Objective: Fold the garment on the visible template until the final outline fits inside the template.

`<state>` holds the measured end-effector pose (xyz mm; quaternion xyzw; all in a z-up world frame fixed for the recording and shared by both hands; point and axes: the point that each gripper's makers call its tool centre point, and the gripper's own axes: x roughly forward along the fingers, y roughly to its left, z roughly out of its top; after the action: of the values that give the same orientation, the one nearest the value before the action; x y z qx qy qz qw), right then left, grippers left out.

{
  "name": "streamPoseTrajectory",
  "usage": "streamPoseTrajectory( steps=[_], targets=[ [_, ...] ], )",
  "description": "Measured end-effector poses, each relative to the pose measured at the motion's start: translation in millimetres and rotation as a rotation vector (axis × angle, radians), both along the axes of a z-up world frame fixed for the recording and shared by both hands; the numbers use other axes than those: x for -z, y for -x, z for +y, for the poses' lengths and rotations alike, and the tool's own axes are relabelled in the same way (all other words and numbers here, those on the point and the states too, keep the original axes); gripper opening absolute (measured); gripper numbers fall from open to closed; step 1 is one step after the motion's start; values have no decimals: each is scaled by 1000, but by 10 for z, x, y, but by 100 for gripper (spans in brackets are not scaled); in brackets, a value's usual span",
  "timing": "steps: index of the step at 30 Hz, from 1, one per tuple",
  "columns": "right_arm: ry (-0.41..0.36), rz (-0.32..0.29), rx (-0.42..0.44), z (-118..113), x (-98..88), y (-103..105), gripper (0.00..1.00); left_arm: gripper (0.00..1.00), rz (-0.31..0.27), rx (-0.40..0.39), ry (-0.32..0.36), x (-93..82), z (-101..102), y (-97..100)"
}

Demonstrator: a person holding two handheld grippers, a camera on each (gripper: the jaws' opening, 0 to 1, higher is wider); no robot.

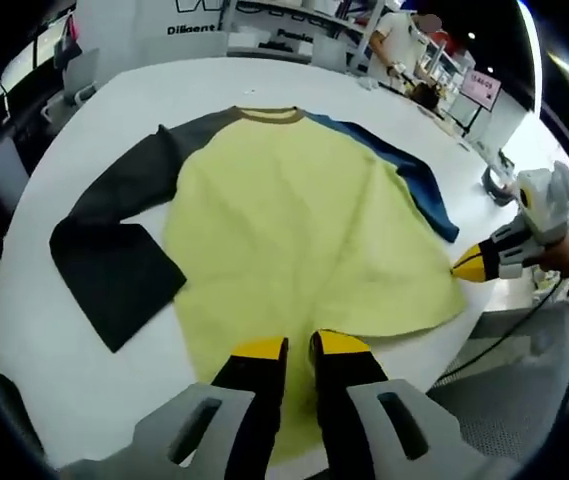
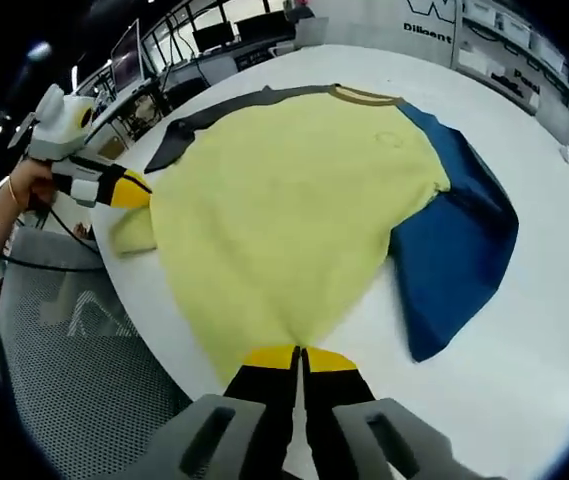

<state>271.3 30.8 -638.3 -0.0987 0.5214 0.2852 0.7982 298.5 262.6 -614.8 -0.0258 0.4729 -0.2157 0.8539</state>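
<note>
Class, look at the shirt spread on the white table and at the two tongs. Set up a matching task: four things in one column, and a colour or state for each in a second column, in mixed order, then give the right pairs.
Things:
1. shirt body
2. folded sleeve beside the right tongs
3. folded sleeve beside the left tongs
4. right tongs

Colour or state:
A. dark grey
B. shut on the shirt's hem
C. pale yellow
D. blue

Pairs: 1-C, 2-D, 3-A, 4-B
</note>
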Motion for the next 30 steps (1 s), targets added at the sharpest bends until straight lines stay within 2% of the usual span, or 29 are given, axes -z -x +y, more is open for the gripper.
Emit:
streamPoseTrajectory(
  steps=[3,6,8,12,19,23,30],
  targets=[
    [25,6,-5,-78,9,9,0,25,0,-7,9,-57,15,20],
    [91,6,-13,-255,37,12,0,21,-17,-20,2,-109,68,26],
    [95,10,-5,-314,41,15,0,21,-19,-33,-5,-123,121,33],
    [100,17,30,-470,33,22,0,25,-21,-43,-74,-47,295,40],
    [117,19,50,-633,45,41,0,31,0,-66,-136,68,450,116],
    [138,15,61,-741,60,39,0,33,18,-73,-145,115,482,146],
    [128,29,73,-751,86,70,0,34,52,-75,-172,202,496,191]
  ],
)
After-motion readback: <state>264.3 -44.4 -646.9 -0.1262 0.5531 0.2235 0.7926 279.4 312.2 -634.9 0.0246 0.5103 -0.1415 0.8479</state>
